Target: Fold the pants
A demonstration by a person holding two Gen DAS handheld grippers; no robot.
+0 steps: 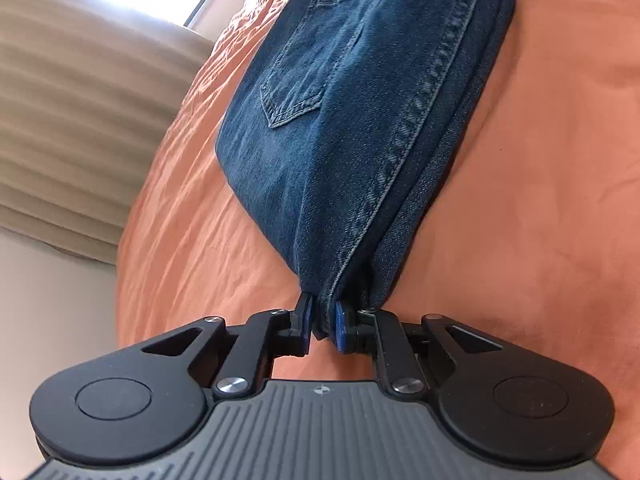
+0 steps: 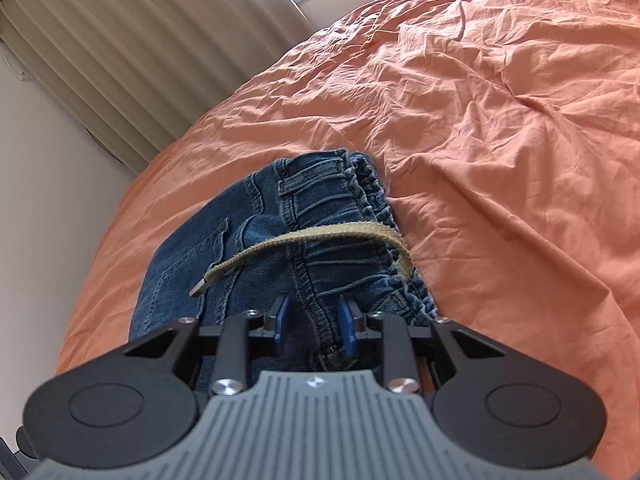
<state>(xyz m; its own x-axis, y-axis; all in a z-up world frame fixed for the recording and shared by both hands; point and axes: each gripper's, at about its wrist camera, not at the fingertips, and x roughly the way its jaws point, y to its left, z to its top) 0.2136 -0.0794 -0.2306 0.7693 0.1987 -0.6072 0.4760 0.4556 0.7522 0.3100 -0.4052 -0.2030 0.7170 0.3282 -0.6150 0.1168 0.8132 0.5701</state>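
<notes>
Blue denim pants (image 1: 352,112) lie folded in a long stack on an orange bedsheet (image 1: 540,200), back pocket up. My left gripper (image 1: 322,326) is shut on the near corner of the pants, the fabric bunched between its blue pads. In the right wrist view the elastic waistband end of the pants (image 2: 320,232) lies under my right gripper (image 2: 314,322), with a tan drawstring (image 2: 304,240) across it. The right gripper's jaws stand apart over a seam, with denim between them; they are not closed on it.
The orange sheet (image 2: 480,120) is wrinkled and spreads to the right and far side. Beige curtains (image 2: 140,60) and a bright window stand beyond the bed's left edge. A pale wall (image 1: 48,300) lies left of the bed.
</notes>
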